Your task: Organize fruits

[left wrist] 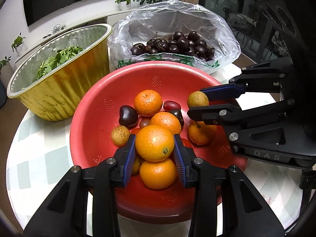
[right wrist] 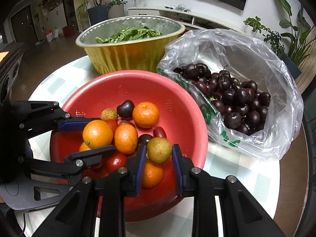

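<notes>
A red colander (left wrist: 94, 118) (right wrist: 183, 106) holds several oranges, dark cherries, small tomatoes and brown longans. My left gripper (left wrist: 155, 144) is shut on an orange (left wrist: 155, 142), which also shows in the right wrist view (right wrist: 96, 134), just above the pile. My right gripper (right wrist: 159, 152) is shut on a yellow-brown longan (right wrist: 159, 150), which also shows in the left wrist view (left wrist: 197, 98), held over the colander's right side. The right gripper appears in the left wrist view (left wrist: 199, 100), and the left gripper in the right wrist view (right wrist: 92, 136).
A gold foil tub (left wrist: 59, 96) (right wrist: 134, 55) with green leaves stands behind the colander to the left. A clear plastic bag (left wrist: 177, 19) (right wrist: 256, 59) of dark cherries lies behind to the right. All sit on a round table (left wrist: 39, 148) with a checked cloth.
</notes>
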Tool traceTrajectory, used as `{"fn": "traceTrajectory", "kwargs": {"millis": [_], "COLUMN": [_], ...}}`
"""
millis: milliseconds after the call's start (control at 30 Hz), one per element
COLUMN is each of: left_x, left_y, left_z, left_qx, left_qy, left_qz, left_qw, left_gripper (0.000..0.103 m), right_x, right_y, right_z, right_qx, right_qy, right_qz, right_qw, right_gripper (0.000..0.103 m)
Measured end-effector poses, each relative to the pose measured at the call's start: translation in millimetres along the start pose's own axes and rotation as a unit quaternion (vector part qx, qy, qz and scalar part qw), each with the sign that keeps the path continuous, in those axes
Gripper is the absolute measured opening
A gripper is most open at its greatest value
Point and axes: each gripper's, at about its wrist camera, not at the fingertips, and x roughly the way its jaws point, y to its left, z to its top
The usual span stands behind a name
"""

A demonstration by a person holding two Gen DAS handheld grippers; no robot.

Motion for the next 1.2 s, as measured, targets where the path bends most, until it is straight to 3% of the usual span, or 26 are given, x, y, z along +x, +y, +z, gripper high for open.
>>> {"fn": "traceTrajectory", "kwargs": {"millis": [233,333,467,567,667,800,867,1067,1200], "left_x": [0,-1,-5,-11,-21,-45,-61,-118,-160], "left_y": [0,0,-1,-2,-3,-5,-9,-25,-40], "left_z": [-1,-3,-6,-8,-10,-13,-16,-40,-59], "left_qx": [0.000,-0.001,-0.003,-0.004,-0.007,-0.016,-0.011,-0.001,-0.024], "left_qy": [-0.002,-0.004,-0.010,-0.015,-0.024,-0.055,-0.074,-0.154,-0.209], "left_qz": [0.003,0.005,0.001,0.000,0.004,0.018,0.036,0.079,0.106], "left_qw": [1.0000,1.0000,0.9999,0.9999,0.9997,0.9982,0.9965,0.9848,0.9719], "left_gripper": [0.036,0.054,0.057,0.062,0.070,0.096,0.103,0.103,0.103], "right_x": [5,4,3,0,-7,-23,-36,-65,-83], "right_y": [0,0,2,3,3,4,5,6,7], "right_z": [-1,-1,-2,-2,-4,-8,-12,-35,-60], "right_qx": [0.001,0.000,-0.004,-0.006,-0.004,-0.006,-0.004,0.022,0.057], "right_qy": [0.001,-0.001,-0.004,-0.006,-0.013,-0.032,-0.050,-0.097,-0.124], "right_qz": [-0.003,-0.005,-0.006,-0.013,-0.016,-0.023,-0.029,-0.045,-0.048], "right_qw": [1.000,1.000,1.000,1.000,1.000,0.999,0.998,0.994,0.989], "right_gripper": [0.029,0.029,0.033,0.043,0.043,0.047,0.056,0.080,0.082]}}
